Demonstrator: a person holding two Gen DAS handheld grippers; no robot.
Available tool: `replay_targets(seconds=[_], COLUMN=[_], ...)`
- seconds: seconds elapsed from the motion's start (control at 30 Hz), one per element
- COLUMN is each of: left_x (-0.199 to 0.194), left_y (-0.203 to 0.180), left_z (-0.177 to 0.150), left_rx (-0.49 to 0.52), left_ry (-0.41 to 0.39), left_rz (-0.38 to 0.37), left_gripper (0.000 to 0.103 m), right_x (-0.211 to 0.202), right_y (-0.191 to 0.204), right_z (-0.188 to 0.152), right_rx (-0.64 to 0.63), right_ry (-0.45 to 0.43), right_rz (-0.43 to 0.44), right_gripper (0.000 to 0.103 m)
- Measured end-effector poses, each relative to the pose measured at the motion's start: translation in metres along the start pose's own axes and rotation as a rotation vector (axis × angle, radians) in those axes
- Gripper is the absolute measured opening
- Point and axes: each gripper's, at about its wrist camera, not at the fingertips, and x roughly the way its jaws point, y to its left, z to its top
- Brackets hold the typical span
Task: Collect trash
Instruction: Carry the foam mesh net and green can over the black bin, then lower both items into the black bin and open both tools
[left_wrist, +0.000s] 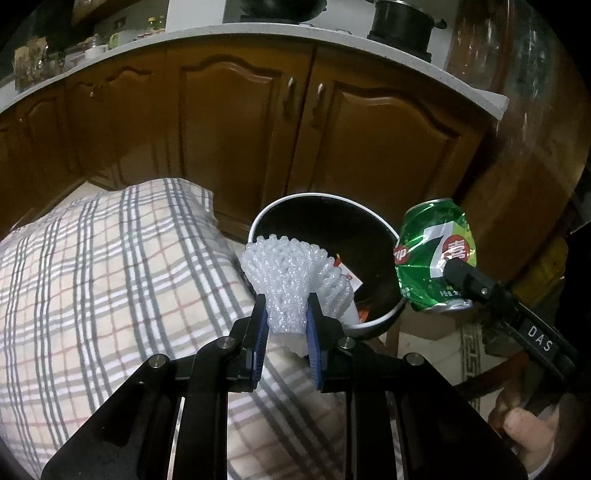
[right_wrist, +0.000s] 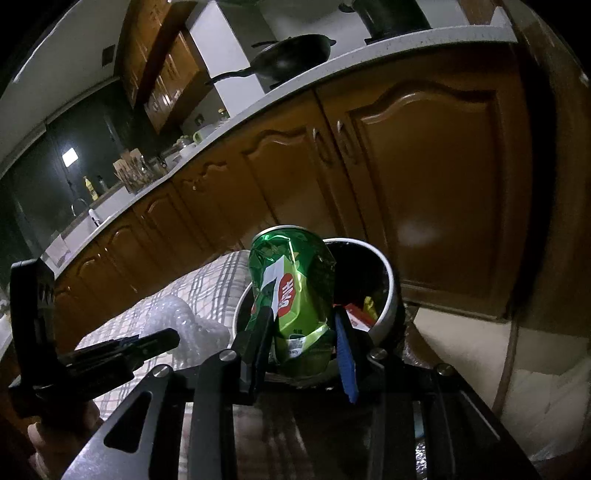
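Observation:
My left gripper is shut on a wad of clear bubble wrap and holds it at the near rim of a round black bin with a white rim. My right gripper is shut on a crushed green 7up can, held just in front of the same bin. In the left wrist view the can hangs at the bin's right side, with the right gripper's finger on it. Red and white packaging lies inside the bin. The bubble wrap and the left gripper's finger show at the left of the right wrist view.
A plaid cloth covers the surface to the left of the bin. Brown cabinet doors under a white counter stand close behind. A pot and a wok sit on the counter. Pale floor lies at right.

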Motion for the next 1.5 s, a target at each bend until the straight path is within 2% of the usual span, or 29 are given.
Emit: replay_targets(seconds=[0.63,1.23,1.5], left_x=[0.032,0.058,0.071], left_y=[-0.018,-0.028,-0.030], left_z=[0.032,0.045,0.047], left_rx=[0.039,0.051,0.049], left_ry=[0.012,0.044,0.067], left_rz=[0.027,0.036,0.041], left_gripper=[0.018,0.018,0.019], right_x=[0.020,0.034,0.047], right_y=[-0.003,-0.006,-0.009], right_z=[0.017,0.027,0.028], right_rx=[-0.061,-0.104,-0.117], right_ry=[0.024,0.049,0.089], right_rz=[-0.063,-0.100,-0.115], right_gripper=[0.033,0.033,0.033])
